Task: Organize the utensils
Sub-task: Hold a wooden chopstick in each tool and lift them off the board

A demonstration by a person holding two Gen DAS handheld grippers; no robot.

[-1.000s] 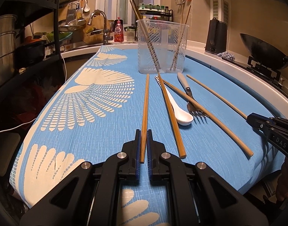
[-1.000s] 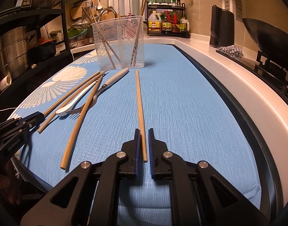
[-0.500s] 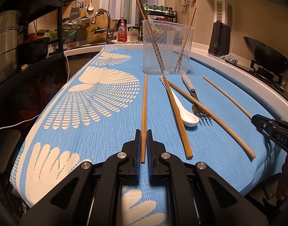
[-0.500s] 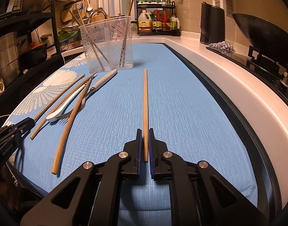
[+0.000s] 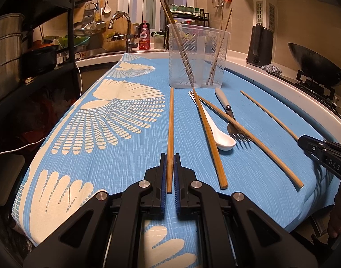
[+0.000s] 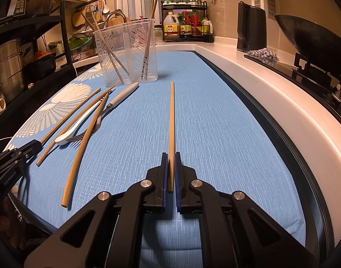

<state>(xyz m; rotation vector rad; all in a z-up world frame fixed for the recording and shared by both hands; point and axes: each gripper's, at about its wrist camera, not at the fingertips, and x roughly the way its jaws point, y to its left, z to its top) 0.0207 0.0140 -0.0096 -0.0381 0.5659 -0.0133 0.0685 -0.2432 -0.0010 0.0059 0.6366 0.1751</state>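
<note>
**Hand-held grippers each pinch a chopstick; next comes the carry to the holder**

Left hand-held gripper is closed on the near end of a darker chopstick, and the right hand-held gripper is closed the same way on a paler chopstick. In both wrist views the stick runs straight forward between the blue pads, its far tip pointing toward the clear utensil holder.

Whether either stick has cleared the blue cloth on the desk we cannot tell; they lie very low along it.

We judge the step in hand to be lifting both sticks and dropping them into the holder. To do it well, we should raise each one before moving forward, so the tip does not drag on the cloth. Because we grip at the very end, the long free length may droop or swing, so we keep the squeeze firm and the motion slow.

Between our two grippers lie two loose chopsticks, a white spoon and a fork, overlapping one another. We should pass above this pile, not through it.

At the holder, sticks already lean inside both compartments. We tilt each held stick tip-down, aim for the open space beside those, and release only once the tip is well inside the rim.
</note>
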